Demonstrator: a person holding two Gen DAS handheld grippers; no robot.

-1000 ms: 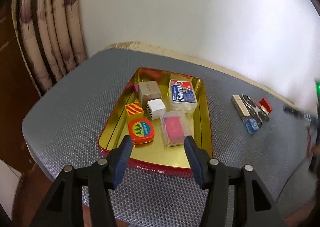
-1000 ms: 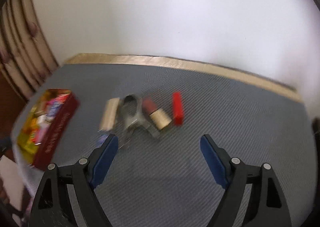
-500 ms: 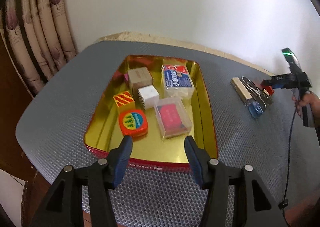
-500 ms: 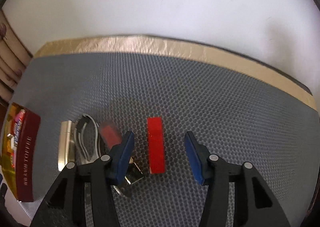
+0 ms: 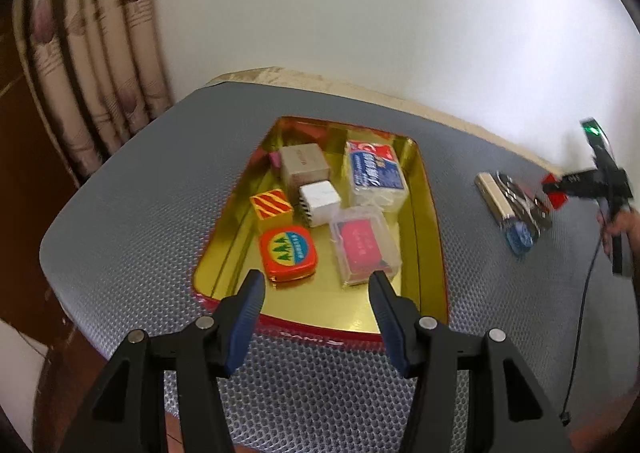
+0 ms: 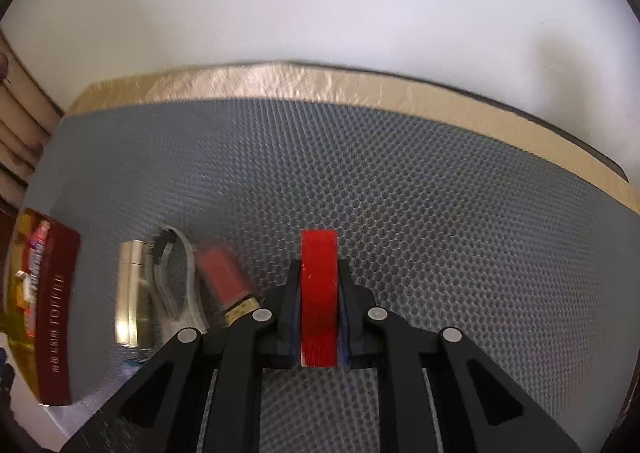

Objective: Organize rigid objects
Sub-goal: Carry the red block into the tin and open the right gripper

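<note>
Our right gripper [image 6: 319, 309] clamped on the red block [image 6: 318, 293], our left gripper [image 5: 316, 293] spread wide over the gold tray [image 5: 434, 253], scissors [image 6: 176, 277] beside the block.

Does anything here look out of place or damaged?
Nothing looks damaged. A few items remain outside the tin: a gold bar, scissors and a lipstick, loosely heaped. The right gripper is shut on the red block.
</note>
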